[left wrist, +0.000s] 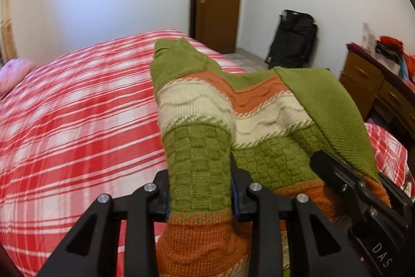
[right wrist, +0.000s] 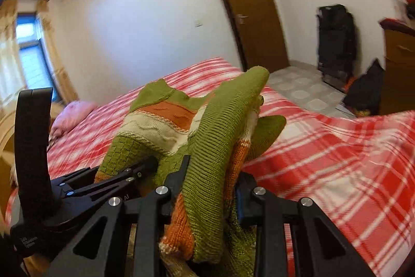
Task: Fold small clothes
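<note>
Holding sweater (left wrist: 199, 105) above bed (left wrist: 77, 108); left gripper (left wrist: 199, 196) and right gripper (right wrist: 207, 196) jaws each clenched on hem. I'd keep hem taut, level, lay flat.

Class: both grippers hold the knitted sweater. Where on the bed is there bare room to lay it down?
Bare checked bedspread lies between the sweater and the pink pillow, and at the bed's right side. It is crowded near the dresser.
</note>
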Available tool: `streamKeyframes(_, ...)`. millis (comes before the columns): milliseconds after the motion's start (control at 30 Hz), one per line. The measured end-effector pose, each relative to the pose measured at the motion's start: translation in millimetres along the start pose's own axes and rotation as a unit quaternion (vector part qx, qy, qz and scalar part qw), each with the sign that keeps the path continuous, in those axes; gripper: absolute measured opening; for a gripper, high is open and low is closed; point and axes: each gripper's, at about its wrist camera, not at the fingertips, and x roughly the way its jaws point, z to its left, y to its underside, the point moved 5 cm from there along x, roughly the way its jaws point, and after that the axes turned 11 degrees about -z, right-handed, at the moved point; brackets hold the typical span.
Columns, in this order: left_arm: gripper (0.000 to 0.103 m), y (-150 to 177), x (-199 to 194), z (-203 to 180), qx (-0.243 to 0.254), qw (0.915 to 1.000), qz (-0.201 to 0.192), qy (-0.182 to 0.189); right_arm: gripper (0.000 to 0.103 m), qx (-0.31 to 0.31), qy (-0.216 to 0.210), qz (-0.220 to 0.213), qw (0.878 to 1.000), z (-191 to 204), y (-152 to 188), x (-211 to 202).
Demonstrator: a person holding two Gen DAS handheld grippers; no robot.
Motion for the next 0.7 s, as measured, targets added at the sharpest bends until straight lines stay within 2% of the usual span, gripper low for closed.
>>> streamKeyframes(367,0.033,10,58,-71,0.066,0.9957,0.019,0.062,0.029,0.033,0.103,-0.008,0.994,-77,10,-1)
streamKeyframes(467,0.035,13,64,-85,0.083,0.9947,0.023,0.056,0.029,0.042,0.124,0.011,0.991,-92,19,5)
streamKeyframes(567,0.042,16,73,-81,0.077,0.9955,0.03,0.046,0.029,0.051,0.136,0.029,0.989,-103,27,13)
streamKeyframes(700,0.059,20,75,-75,0.067,0.9962,0.037,0.04,0.029,0.072,0.137,0.043,0.987,-115,36,19)
